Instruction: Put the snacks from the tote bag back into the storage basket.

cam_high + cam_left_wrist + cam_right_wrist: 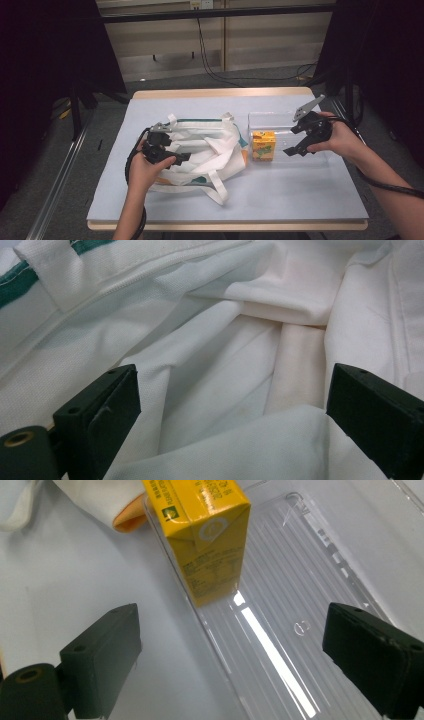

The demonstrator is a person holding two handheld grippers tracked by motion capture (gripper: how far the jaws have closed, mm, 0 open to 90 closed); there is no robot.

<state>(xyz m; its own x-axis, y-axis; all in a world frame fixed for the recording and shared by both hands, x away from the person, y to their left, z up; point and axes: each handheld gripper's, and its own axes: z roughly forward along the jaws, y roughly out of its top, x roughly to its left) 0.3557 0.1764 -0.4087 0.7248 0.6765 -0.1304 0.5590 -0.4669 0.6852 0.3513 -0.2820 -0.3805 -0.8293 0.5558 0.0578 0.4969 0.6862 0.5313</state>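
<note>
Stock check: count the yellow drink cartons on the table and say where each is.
1. The yellow carton stands upright at the left end of the clear plastic tray, beside the white tote bag. More may be hidden inside the bag.

The tote bag (200, 150) is white woven cloth, matt and creased, with a green trim band; the carton (207, 540) is printed yellow card, faintly glossy; the tray (300, 630), at the carton's 3 o'clock, is clear ribbed plastic, shiny; the bench (300, 195) wears smooth, matt pale covering over a wood-look edge.
</note>
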